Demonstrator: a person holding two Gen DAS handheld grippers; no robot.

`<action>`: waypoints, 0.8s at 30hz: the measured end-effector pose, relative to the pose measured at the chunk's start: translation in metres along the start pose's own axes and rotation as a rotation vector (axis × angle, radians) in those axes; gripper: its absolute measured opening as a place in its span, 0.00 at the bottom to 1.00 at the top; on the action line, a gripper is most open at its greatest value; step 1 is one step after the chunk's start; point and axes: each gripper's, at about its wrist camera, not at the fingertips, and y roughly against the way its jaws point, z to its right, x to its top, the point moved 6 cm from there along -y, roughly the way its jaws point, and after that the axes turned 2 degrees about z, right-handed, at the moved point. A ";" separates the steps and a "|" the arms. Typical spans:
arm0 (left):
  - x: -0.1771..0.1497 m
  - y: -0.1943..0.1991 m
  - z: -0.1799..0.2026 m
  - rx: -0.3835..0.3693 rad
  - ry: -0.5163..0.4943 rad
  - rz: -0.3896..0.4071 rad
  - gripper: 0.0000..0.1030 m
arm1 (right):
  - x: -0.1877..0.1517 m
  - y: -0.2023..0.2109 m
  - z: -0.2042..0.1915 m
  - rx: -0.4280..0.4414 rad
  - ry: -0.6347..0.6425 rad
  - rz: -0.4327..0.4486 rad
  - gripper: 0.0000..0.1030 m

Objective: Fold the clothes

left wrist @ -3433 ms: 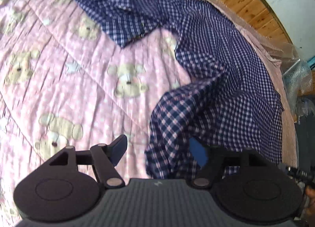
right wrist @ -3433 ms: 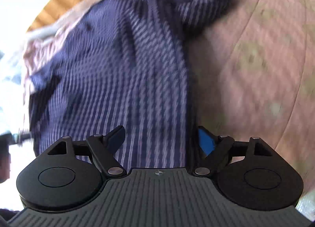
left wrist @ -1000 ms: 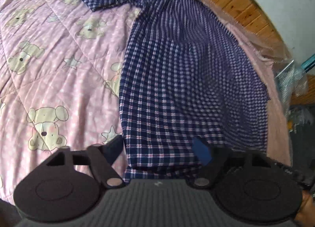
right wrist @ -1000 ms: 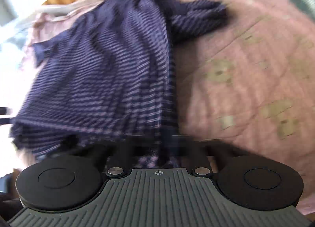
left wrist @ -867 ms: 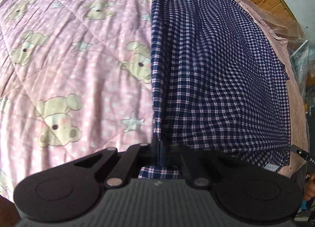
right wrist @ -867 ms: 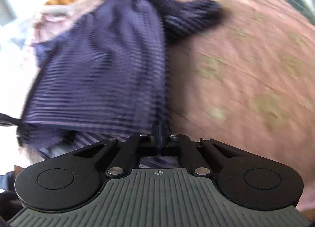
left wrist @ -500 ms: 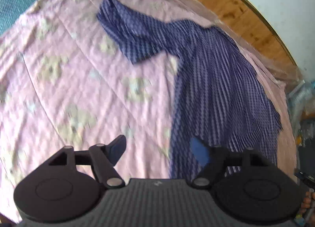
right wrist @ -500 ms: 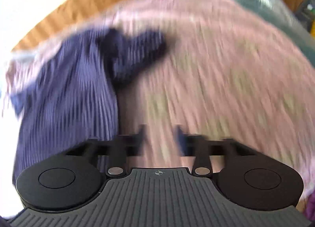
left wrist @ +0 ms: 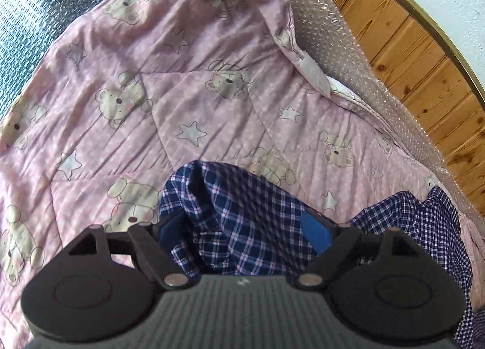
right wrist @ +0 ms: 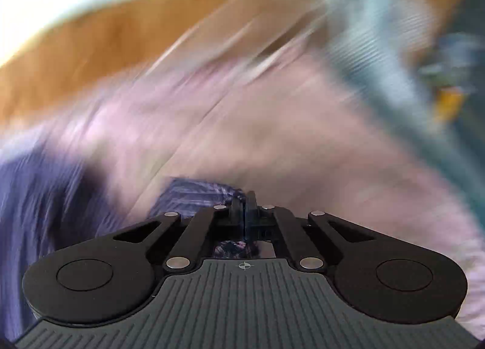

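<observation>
A navy and white checked shirt (left wrist: 239, 197) lies on the pink teddy-bear quilt (left wrist: 188, 100). In the left wrist view a bunched end of it sits between the fingers of my left gripper (left wrist: 242, 229), which is open, its blue pads (left wrist: 315, 229) on either side of the cloth. More of the shirt spreads off to the right (left wrist: 424, 227). The right wrist view is badly blurred by motion. My right gripper (right wrist: 245, 203) is shut there, with checked shirt cloth (right wrist: 197, 194) at its tips and showing behind its fingers.
A wooden headboard (left wrist: 418, 46) runs along the far right, with bubble wrap (left wrist: 330, 24) over the bed's edge. A grey-blue knitted blanket (left wrist: 24, 15) lies at the far left. Open quilt stretches ahead of the left gripper.
Both views have swung toward the head of the bed. The left gripper, still open, now has a bunched end of the shirt between its fingers. The right gripper has gone from parted to shut.
</observation>
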 end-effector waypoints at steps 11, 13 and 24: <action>-0.018 -0.016 0.001 -0.039 -0.022 -0.012 0.71 | -0.025 0.021 -0.026 -0.115 0.079 -0.051 0.51; -0.011 -0.009 0.017 -0.070 -0.081 0.007 0.09 | -0.033 0.032 -0.093 0.035 0.157 -0.049 0.51; -0.188 0.116 0.104 -0.333 -0.874 -0.101 0.41 | -0.100 0.136 -0.408 0.802 0.494 -0.200 0.76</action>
